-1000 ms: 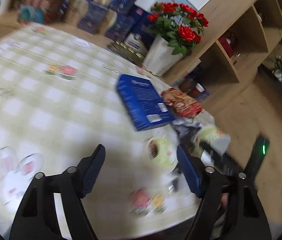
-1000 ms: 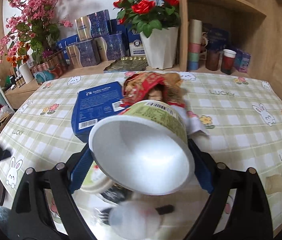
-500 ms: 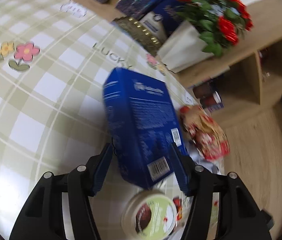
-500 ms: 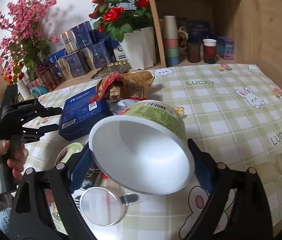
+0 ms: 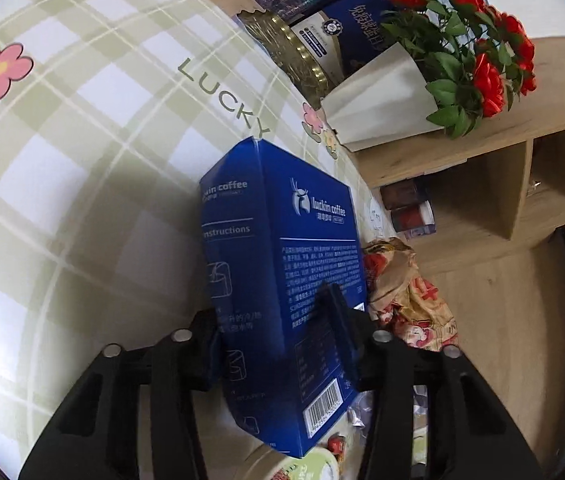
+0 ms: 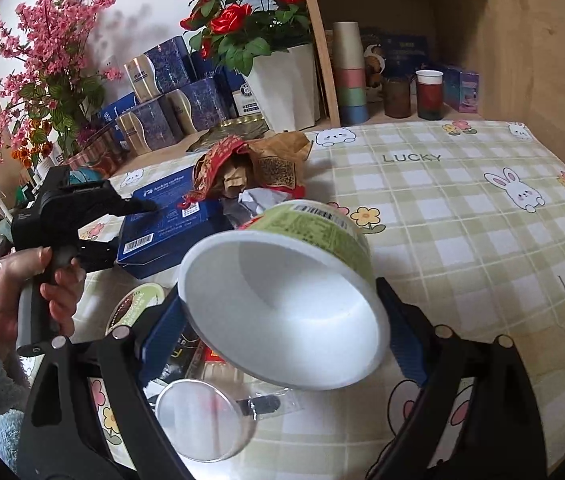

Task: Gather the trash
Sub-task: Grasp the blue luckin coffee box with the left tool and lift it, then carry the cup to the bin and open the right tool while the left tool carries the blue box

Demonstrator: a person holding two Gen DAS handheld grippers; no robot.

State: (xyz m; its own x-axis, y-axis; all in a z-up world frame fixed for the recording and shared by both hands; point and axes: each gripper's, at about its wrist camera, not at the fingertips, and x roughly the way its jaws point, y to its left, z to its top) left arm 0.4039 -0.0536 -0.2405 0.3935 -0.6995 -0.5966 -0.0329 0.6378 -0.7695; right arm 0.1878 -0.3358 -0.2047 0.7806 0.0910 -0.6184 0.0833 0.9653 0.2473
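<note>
My left gripper (image 5: 278,328) is shut on a blue Luckin Coffee box (image 5: 282,248), tilted up on its edge above the checked tablecloth (image 5: 82,140). The same box (image 6: 170,220) and left gripper (image 6: 122,224) show in the right wrist view, at the left. My right gripper (image 6: 282,320) is shut on an empty white noodle cup (image 6: 282,304) with a green label, held above the table, mouth toward the camera. A crumpled red-and-brown paper bag (image 6: 250,164) lies behind the box, also in the left wrist view (image 5: 406,292).
A round green lid (image 6: 134,308), a magnifying glass (image 6: 202,416) and wrappers lie near the table's front edge. A white pot of red roses (image 6: 286,88), blue gift boxes (image 6: 162,96) and a wooden shelf with cups (image 6: 426,92) stand behind the table.
My left gripper has moved up to the blue box and closed on it, tipping it up off the table. My right gripper holds the cup much as before.
</note>
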